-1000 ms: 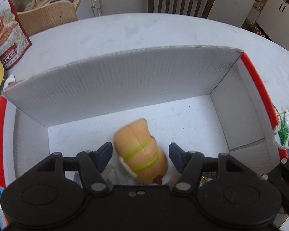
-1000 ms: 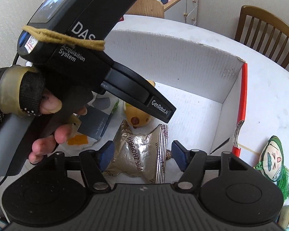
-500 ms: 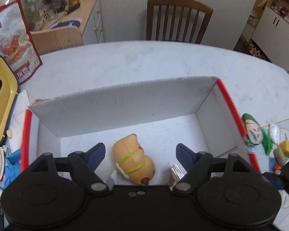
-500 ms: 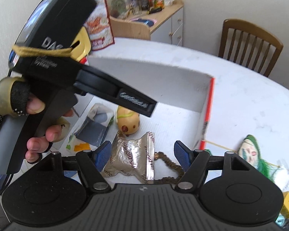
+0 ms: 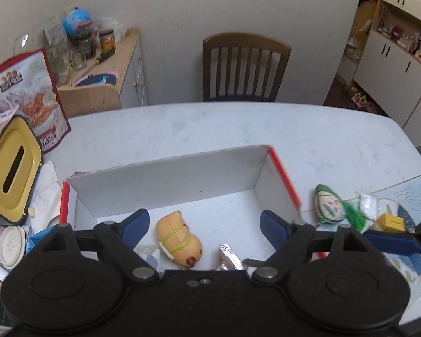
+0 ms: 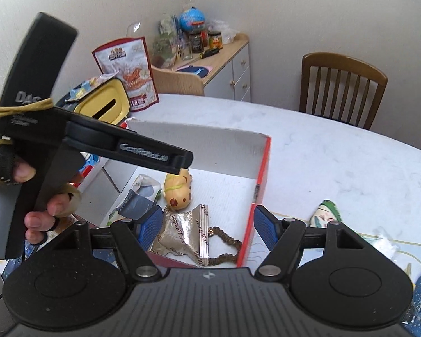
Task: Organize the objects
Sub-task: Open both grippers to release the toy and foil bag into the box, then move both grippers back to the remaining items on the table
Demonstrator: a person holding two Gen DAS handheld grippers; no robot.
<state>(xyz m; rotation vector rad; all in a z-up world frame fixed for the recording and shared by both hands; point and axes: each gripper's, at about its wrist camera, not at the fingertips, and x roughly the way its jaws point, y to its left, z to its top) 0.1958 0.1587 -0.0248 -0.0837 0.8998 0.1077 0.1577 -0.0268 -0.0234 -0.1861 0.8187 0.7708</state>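
A white cardboard box with red edges (image 5: pixel 182 179) (image 6: pixel 263 168) sits on the pale table. Inside it lie a tan toy animal with green stripes (image 5: pixel 178 237) (image 6: pixel 178 192), a silver foil packet (image 6: pixel 183 231) (image 5: pixel 229 255), a brown coiled band (image 6: pixel 224 248) and a blue-white pouch (image 6: pixel 141 196). My left gripper (image 5: pixel 203 223) hangs open above the toy, holding nothing. My right gripper (image 6: pixel 206 223) is open over the box's near edge, above the foil packet. A green-haired mask toy (image 5: pixel 329 206) (image 6: pixel 327 214) lies on the table right of the box.
A yellow tissue box (image 5: pixel 9 168) and a snack bag (image 5: pixel 28 98) stand left of the box. A small yellow block (image 5: pixel 391 221) and a placemat (image 5: pixel 412 193) lie at the right. A wooden chair (image 5: pixel 245 67) stands behind the table. A gloved hand (image 6: pixel 28 191) holds the left gripper.
Both grippers have risen and pulled back from the box. The left gripper let go of the tan toy, which now lies on the box floor.
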